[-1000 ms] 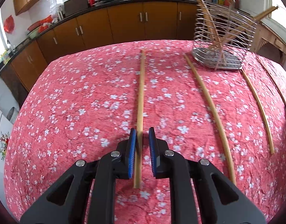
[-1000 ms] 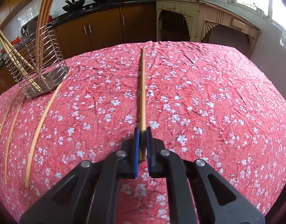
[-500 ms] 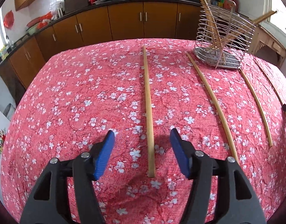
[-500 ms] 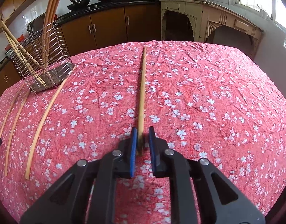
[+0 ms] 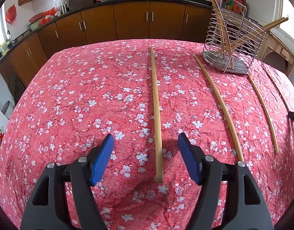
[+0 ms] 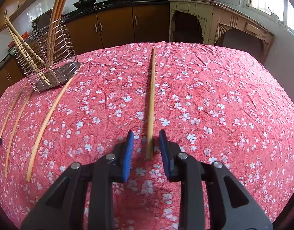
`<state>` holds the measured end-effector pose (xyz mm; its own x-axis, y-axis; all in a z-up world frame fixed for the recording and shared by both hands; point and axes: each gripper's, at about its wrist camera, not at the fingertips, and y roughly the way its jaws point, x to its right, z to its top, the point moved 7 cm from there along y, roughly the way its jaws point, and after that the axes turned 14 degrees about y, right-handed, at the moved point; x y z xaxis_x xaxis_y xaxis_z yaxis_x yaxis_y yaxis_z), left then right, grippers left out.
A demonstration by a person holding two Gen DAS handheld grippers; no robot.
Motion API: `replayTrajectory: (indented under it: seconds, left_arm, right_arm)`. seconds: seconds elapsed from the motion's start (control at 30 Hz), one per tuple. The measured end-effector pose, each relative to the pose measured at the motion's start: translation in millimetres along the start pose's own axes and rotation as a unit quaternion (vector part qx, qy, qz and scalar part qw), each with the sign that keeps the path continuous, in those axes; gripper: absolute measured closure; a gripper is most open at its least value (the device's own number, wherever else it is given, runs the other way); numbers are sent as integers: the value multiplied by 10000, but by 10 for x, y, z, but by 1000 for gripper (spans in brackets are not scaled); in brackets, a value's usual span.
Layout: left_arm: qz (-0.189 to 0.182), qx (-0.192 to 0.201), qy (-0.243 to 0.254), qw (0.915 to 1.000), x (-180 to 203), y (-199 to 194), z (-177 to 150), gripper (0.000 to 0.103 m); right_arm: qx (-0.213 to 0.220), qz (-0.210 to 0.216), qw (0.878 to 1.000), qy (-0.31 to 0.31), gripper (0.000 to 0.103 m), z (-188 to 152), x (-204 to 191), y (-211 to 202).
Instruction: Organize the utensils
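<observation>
**Both grippers released over loose chopsticks; rack only part-filled**

The bench [image 5: 74, 95] fills both views, covered by a red cloth with white blossoms. Toward its far side stands the wire utensil rack [image 5: 231, 44], upright on its perforated metal base, with several wooden chopsticks already leaning inside it and sticking out above the rim.

Five chopsticks still lie flat on the cloth. Three of them [image 6: 49, 118] lie in a loose row between the two grippers, the one shown [image 5: 219, 105] with its far tip just beside the rack's base.

The left hand-held gripper [image 5: 146, 160] is released, its blue pads spread wide to either side of the near end of a chopstick [image 5: 156, 118] that rests on the cloth, touching neither pad. The right hand-held gripper [image 6: 148, 153] is also released, though with a narrower gap; another chopstick [image 6: 151, 103] lies between its pads, its near end slightly blurred, and no pad appears to press on it.

Judged from this, the step in hand is collecting the loose chopsticks, and the task looks roughly half done. The next move calls for lowering a gripper until the pads bracket a stick, clenching near its end, lifting it clear, then tipping it upright to drop it inside the rack's wires.
</observation>
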<state>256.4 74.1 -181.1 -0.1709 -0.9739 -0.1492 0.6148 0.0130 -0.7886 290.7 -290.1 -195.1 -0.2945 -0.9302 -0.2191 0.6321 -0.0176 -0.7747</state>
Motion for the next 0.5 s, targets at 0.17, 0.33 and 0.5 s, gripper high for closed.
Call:
replayTrajectory:
  seconds: [0.17,0.33,0.5]
  left_arm:
    - [-8,7,-10,10000,-12,-18,3,35]
    - [-39,28,234,9997,90,-83,-60,45]
    - [-60,62,319,9995,144,-97,-65,55]
  right_arm:
    - [-1,-7,10000,-2,75,-3,-7,-1]
    - [17,-93,9999,-67,75,-70,15,-58]
    - [13,-83,10000,-52,77,-78,24,-83]
